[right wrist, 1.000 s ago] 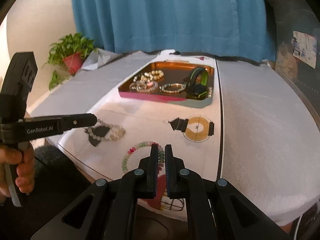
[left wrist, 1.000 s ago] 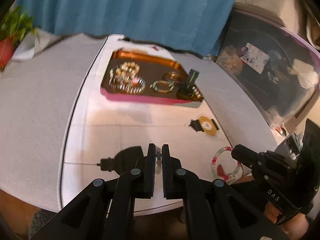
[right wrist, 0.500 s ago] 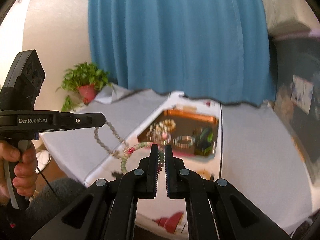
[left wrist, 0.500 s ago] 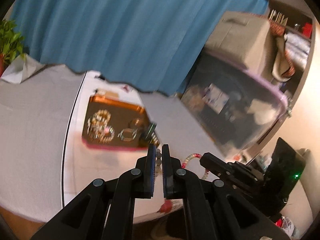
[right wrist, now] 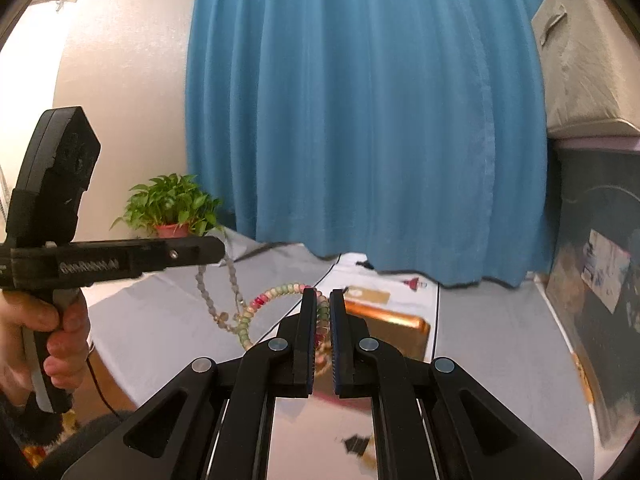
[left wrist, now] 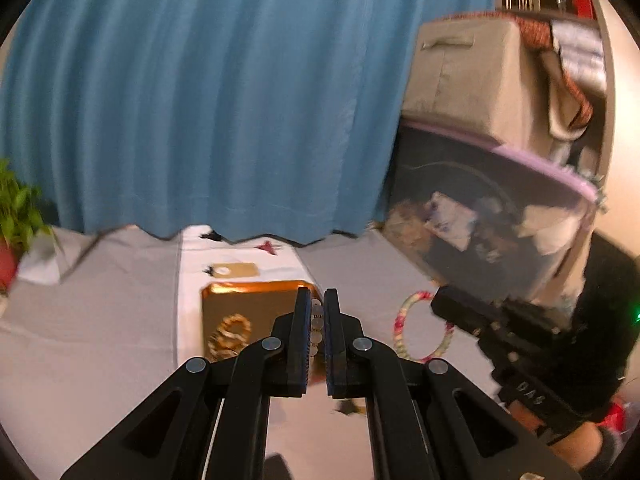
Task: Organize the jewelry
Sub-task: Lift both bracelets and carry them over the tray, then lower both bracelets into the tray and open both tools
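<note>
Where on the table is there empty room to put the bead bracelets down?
Bare grey cloth lies left of the white runner, toward the potted plant. More bare grey lies right of the tray, toward the dark bin. The tray's near end holds gold bracelets, so it looks crowded.

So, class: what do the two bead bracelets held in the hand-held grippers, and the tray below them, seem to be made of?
Pink-green bracelet: glossy rounded beads, possibly glass or polished stone.
Grey bracelet: duller, pale beads, possibly stone or plastic.
Tray: shiny copper-gold rim, probably metal or metallic-coated; the blur leaves it open.
</note>
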`<state>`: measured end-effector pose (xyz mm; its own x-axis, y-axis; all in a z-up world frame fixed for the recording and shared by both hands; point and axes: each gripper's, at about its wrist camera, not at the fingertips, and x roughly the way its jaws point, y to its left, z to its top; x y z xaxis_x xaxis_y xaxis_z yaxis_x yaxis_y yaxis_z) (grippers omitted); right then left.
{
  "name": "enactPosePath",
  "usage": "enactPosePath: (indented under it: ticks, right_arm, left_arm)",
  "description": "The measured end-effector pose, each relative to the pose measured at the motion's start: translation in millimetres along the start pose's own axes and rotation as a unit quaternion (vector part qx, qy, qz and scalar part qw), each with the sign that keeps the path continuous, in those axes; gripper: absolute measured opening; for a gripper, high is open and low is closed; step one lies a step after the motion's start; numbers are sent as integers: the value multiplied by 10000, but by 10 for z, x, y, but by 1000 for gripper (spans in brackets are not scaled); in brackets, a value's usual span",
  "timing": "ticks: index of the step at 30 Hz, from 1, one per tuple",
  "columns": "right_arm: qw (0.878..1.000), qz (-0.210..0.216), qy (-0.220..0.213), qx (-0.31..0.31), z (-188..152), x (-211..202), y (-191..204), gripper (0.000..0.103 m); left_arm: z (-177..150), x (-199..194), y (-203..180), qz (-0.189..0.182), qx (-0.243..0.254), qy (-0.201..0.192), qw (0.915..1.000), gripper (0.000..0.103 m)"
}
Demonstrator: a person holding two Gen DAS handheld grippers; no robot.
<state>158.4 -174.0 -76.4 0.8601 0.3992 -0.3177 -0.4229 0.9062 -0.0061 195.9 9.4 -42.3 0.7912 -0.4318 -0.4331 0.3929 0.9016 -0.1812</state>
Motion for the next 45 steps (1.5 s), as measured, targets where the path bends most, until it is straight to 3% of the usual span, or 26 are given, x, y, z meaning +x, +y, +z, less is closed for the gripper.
enactPosePath:
  ticks: [6, 15, 25, 30, 33, 35, 40, 45]
  right_arm:
    - [10000, 50, -71, 46, 77, 415, -180, 6]
    - [9999, 89, -31, 63, 7, 1200, -389, 6]
    - [9982, -21, 581, 176, -412, 2151, -659, 6]
    - [9926, -100, 1164, 344, -651, 2584, -722, 6]
    - [9867, -161, 1565, 408, -829, 2823, -740, 6]
    - [9827, -221, 1781, 448, -916, 2950, -738, 6]
    - [9759, -473, 2109, 293, -1091, 3099, -685, 6]
    - [9723, -629, 2250, -11, -1150, 3099, -598, 6]
  left_arm:
    - [62, 400, 57, 106, 189, 44, 9998, 3]
    - [32, 1062, 406, 35, -162, 110, 9998, 3]
    - [-229, 1831, 999, -130, -876, 389, 9953, 3]
    - [-438, 2234, 1323, 416, -997, 767, 9912, 3]
    - [-589, 2373, 1534, 332, -1361, 1013, 9849, 3]
    - [-666, 2433, 1588, 522, -1273, 1125, 9841, 3]
    - [-922, 2651, 1657, 802, -1238, 1667, 9749, 4]
    - [-962, 2691, 1628, 964, -1131, 1783, 9727, 4]
